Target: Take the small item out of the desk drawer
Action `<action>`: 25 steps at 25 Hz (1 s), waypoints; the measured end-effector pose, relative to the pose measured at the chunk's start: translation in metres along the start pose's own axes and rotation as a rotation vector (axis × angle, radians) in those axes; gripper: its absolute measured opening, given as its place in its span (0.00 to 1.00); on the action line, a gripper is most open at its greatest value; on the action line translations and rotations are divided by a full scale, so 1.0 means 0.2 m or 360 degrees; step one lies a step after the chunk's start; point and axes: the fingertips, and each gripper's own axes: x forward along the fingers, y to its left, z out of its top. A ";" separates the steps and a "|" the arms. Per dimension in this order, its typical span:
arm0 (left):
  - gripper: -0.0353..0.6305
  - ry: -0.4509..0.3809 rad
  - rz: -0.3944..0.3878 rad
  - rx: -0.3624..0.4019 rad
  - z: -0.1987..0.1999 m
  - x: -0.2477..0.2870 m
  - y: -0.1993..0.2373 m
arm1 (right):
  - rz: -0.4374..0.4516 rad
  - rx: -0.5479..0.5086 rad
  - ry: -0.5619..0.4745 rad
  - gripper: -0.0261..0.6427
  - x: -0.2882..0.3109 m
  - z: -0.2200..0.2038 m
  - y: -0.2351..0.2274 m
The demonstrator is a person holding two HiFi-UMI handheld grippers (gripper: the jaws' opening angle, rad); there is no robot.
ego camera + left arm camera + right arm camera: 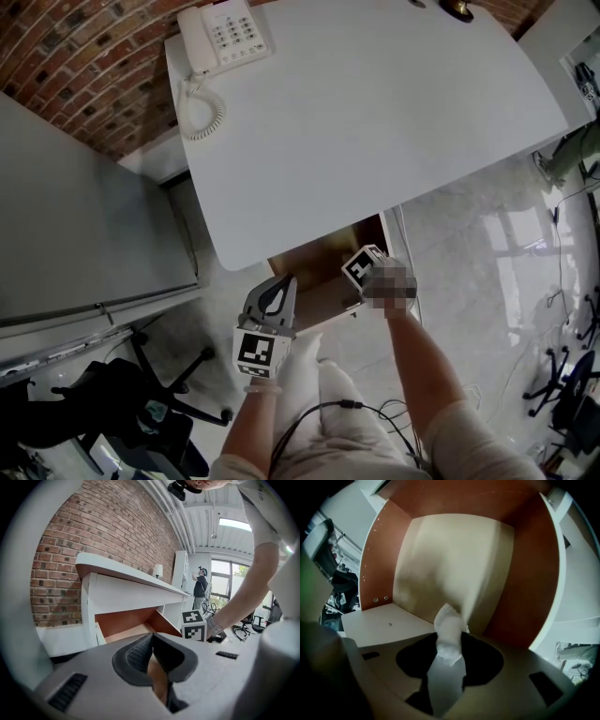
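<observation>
Desktop [375, 112] overhangs open drawer [529, 583]; right hand-held gripper [449, 641] pinches white packet [447, 623]; left hand-held gripper [152, 641] closed, empty; telephone [225, 36] on desktop.

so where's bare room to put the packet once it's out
The white desk top is bare right of the telephone, all along its near edge. The drawer floor is bare too. Crowded only at the drawer mouth: the right gripper with the white packet, the left gripper beside it.
</observation>
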 end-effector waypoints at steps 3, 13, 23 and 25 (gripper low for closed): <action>0.06 -0.0002 -0.0001 -0.0008 0.03 -0.02 -0.01 | 0.0009 0.0037 -0.0071 0.28 -0.07 0.01 0.00; 0.06 0.0017 -0.0026 -0.0017 0.15 -0.11 -0.08 | 0.0009 0.0091 -0.0295 0.28 -0.34 0.01 0.07; 0.06 0.0012 0.0014 -0.0027 0.25 -0.24 -0.11 | 0.0042 0.0166 -0.0413 0.28 -0.58 -0.03 0.14; 0.06 0.0002 0.0030 -0.0016 0.28 -0.27 -0.11 | 0.0046 0.0172 -0.0452 0.28 -0.63 -0.03 0.15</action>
